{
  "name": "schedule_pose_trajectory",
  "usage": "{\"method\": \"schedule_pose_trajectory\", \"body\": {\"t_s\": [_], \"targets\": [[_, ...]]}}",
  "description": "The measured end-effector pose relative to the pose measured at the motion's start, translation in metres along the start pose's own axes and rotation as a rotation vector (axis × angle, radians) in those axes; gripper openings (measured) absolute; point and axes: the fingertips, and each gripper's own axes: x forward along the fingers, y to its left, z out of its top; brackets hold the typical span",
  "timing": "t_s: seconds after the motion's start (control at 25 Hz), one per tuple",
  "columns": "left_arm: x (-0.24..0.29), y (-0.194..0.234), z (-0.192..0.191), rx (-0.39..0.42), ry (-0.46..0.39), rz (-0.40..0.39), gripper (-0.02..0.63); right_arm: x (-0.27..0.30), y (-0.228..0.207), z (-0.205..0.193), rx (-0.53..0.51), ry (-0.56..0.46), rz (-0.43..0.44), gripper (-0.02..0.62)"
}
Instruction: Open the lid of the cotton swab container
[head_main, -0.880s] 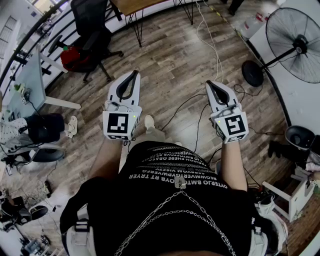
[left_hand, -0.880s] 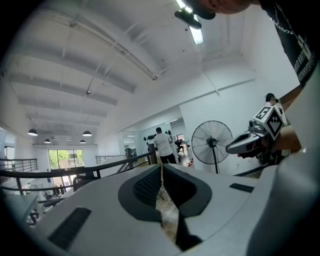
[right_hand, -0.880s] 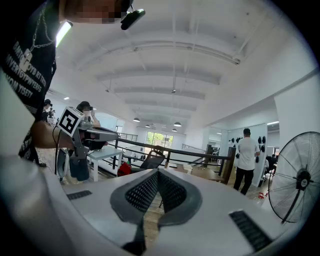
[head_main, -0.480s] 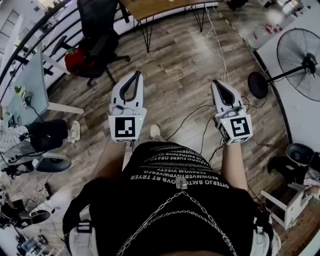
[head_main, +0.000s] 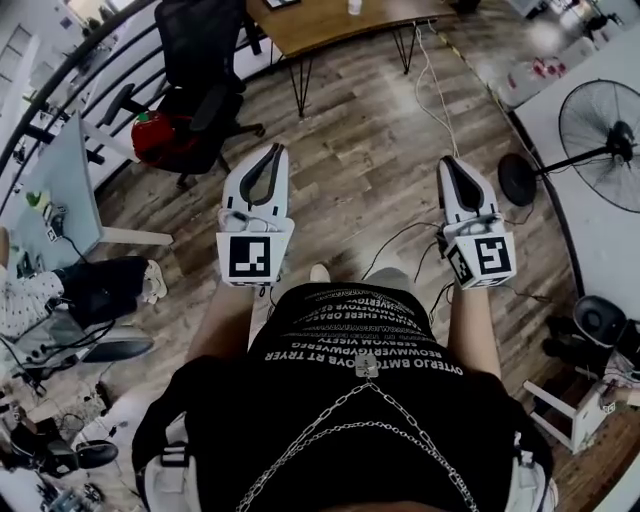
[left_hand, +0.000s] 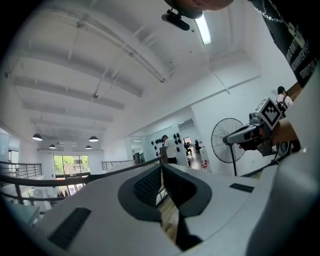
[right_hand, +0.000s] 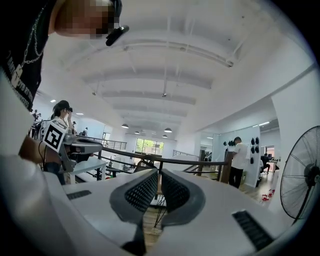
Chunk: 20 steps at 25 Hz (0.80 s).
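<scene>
Both grippers are held out at waist height over a wooden floor, pointing forward. My left gripper (head_main: 270, 150) is shut with nothing between its jaws, as the left gripper view also shows (left_hand: 161, 167). The right gripper (head_main: 448, 162) is likewise shut and empty (right_hand: 159, 172). A wooden table (head_main: 330, 22) lies ahead at the top edge of the head view. A small white thing (head_main: 353, 6) stands on it, too small to identify. I cannot pick out any cotton swab container for certain.
A black office chair (head_main: 205, 60) with a red bag (head_main: 155, 130) stands ahead on the left. A standing fan (head_main: 605, 130) is at the right, with cables (head_main: 430, 90) on the floor. A white desk (head_main: 70, 180) and a seated person (head_main: 60, 290) are at the left.
The view has moved forward: the wooden table has come into sight at the top, and the chair and fan have slid down. Both grippers stay shut and hold their pose.
</scene>
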Motion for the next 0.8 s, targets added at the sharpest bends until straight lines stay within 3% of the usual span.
{"method": "schedule_pose_trajectory", "body": {"t_s": [0.24,0.6,0.8], "targets": [[0.023,0.009,0.002,-0.043,-0.033,-0.005,0.035,0.016,-0.003,-0.010,0.029,0.032,0.005,0.052],[0.066,0.012,-0.018,-0.068,0.033,0.026,0.037,0.052,-0.038,-0.024,0.062,0.036,0.040,0.139],[0.101,0.021,-0.023,-0.065,0.042,0.024,0.038,0.087,-0.055,-0.028,0.064,0.042,0.068,0.153]]}}
